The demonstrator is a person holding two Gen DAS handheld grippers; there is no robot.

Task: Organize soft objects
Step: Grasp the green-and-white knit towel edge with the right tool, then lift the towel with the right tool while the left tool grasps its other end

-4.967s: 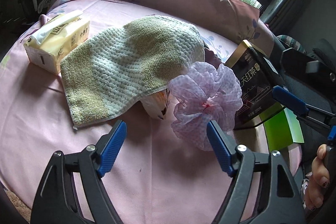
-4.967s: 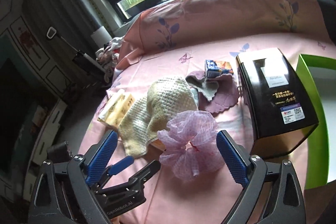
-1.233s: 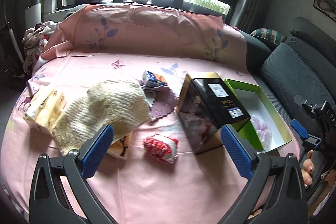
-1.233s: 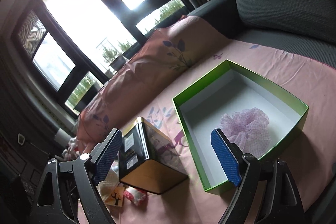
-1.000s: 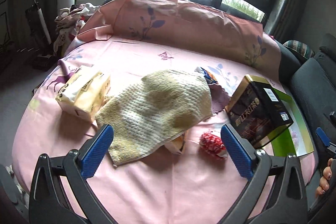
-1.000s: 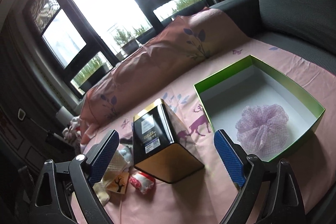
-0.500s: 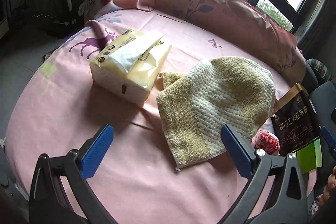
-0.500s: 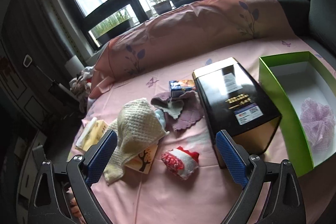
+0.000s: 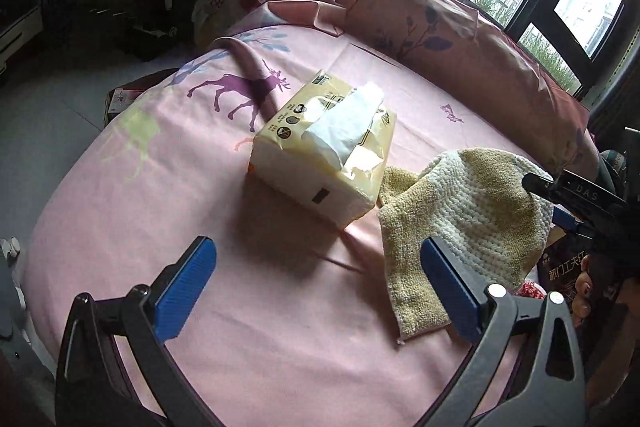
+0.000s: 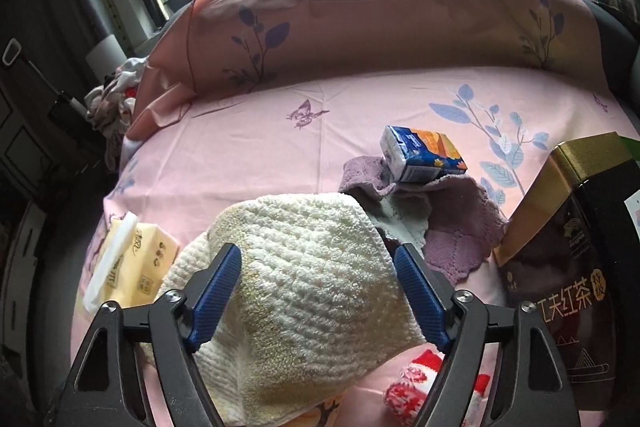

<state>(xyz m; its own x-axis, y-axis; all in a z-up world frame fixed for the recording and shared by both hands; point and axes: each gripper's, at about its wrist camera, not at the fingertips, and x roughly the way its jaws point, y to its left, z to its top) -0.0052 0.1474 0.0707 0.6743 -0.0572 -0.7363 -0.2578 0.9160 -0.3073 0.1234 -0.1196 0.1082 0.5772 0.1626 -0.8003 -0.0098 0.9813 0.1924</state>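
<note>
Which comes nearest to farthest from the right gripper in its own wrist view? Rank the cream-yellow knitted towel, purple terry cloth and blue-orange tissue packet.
1. Cream-yellow knitted towel: between the closing right gripper jaws.
2. Purple terry cloth: beyond, right.
3. Blue-orange tissue packet: farthest back.

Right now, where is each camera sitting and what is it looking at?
Left wrist: rides the left gripper, looks down at the tissue pack; open blue fingers and a hand show.
Right wrist: rides the right gripper, looks down at the yellow towel; its jaws are closing around the towel.
Shared: towel, tissue pack, black tin, pink sheet.
</note>
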